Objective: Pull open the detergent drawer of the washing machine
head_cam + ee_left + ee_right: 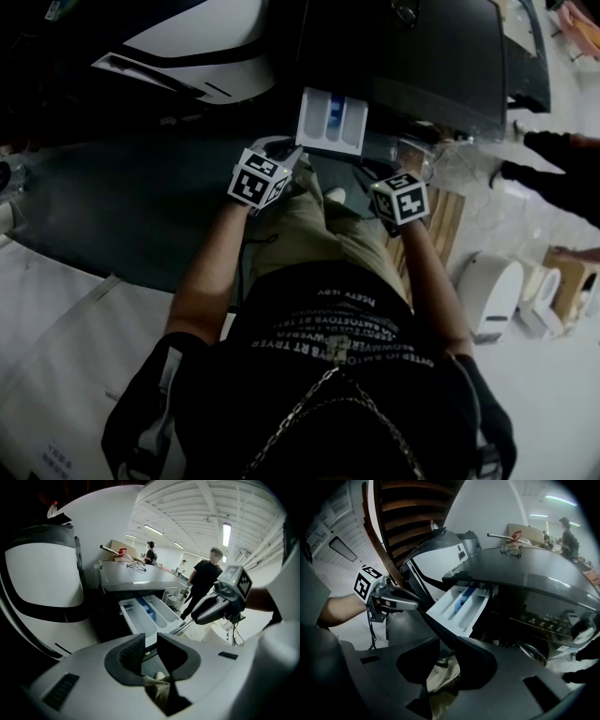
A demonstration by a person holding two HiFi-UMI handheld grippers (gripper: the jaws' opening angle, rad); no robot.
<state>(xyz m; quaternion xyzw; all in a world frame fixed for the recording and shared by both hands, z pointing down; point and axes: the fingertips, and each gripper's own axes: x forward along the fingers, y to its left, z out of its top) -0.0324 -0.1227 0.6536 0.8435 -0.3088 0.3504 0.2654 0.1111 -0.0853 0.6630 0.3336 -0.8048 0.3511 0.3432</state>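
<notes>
The white detergent drawer [330, 120] with a blue insert stands pulled out of the dark washing machine [422, 56]. My left gripper [286, 155] is just below the drawer's front edge, apart from it. In the left gripper view the drawer [145, 616] lies beyond the left gripper [151, 641], whose jaws stand a little apart with nothing between them. My right gripper [410, 161] hangs to the right of the drawer, under the machine's front. In the right gripper view the right gripper [447, 648] is open and empty, with the drawer [461, 605] ahead.
A white and black machine [187, 37] stands to the left of the washer. A white appliance [492, 295] sits on the floor at the right, near a wooden piece [445, 220]. Another person's dark sleeve [553, 169] reaches in from the right. People [204, 581] stand in the background.
</notes>
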